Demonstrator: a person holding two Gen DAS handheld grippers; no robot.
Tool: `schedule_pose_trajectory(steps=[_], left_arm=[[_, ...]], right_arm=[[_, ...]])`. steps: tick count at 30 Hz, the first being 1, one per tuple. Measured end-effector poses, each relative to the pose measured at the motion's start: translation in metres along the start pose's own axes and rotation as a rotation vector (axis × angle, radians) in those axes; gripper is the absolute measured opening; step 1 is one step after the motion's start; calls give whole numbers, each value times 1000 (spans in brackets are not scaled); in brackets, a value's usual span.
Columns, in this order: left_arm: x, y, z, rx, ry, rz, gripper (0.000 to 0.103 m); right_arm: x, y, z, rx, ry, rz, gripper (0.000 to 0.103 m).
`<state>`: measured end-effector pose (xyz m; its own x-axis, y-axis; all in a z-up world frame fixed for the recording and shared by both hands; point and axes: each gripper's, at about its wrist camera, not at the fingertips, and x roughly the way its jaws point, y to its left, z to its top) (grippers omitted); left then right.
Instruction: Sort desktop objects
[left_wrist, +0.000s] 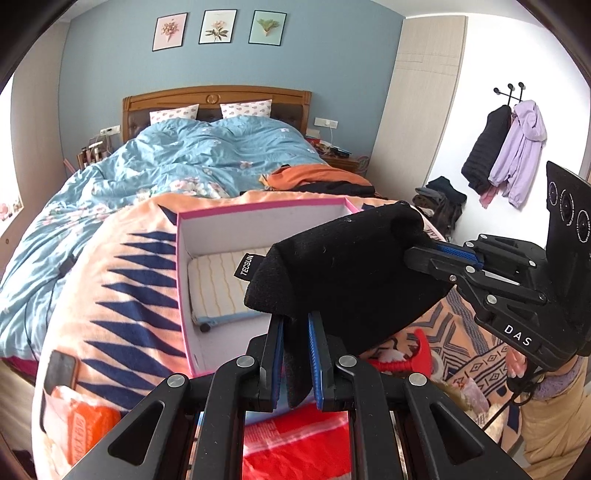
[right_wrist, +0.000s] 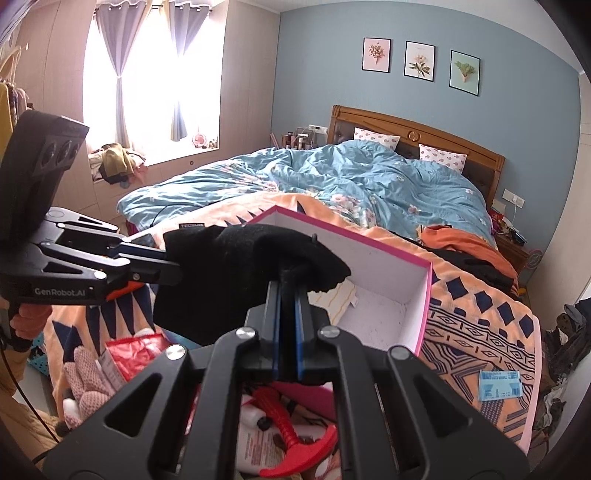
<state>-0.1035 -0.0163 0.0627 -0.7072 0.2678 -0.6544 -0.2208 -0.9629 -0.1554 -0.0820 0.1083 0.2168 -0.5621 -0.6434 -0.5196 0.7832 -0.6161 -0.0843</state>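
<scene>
Left gripper: my left gripper (left_wrist: 295, 332) has its blue-padded fingers (left_wrist: 317, 354) pinching the lower edge of the black fabric pouch (left_wrist: 351, 273), with a fold of it squeezed between the pads.
Right gripper: my right gripper (right_wrist: 288, 291) is pressed tight on the opposite end of the same pouch; from the left wrist view it comes in from the right side, tips buried in the cloth.
Pouch: held up between my two grippers, stretched across above the front part of the open box, clear of the blanket. A small black tag reading TECSUN (left_wrist: 246, 265) sticks out at its left end.
Box: a pink-edged cardboard box (left_wrist: 258, 208) with white inner walls, lid off, sitting on the orange and navy patterned blanket (left_wrist: 140, 266).
In the box: a folded pale cloth with yellow stripes (left_wrist: 218, 288) lies on the floor of the box, and a small dark round thing near its front corner, too small for me to identify.
Below my grippers: a red plastic toy hammer (right_wrist: 291, 435), a pink knitted glove (right_wrist: 90, 384), a white bottle and red packaging lie in a loose heap.
On the blanket: a dark phone (left_wrist: 61, 371) and an orange packet (left_wrist: 86, 424) at the left; a blue printed sachet (right_wrist: 500, 384) at the right.
Room: a bed with a blue floral duvet (left_wrist: 155, 162) behind the blanket.
</scene>
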Motion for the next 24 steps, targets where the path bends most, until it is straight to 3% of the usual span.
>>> schedule_pose_trajectory(steps=[24], left_arm=[[30, 21, 40, 8, 35, 73, 12]], right_arm=[[44, -12, 31, 50, -11, 11, 7]])
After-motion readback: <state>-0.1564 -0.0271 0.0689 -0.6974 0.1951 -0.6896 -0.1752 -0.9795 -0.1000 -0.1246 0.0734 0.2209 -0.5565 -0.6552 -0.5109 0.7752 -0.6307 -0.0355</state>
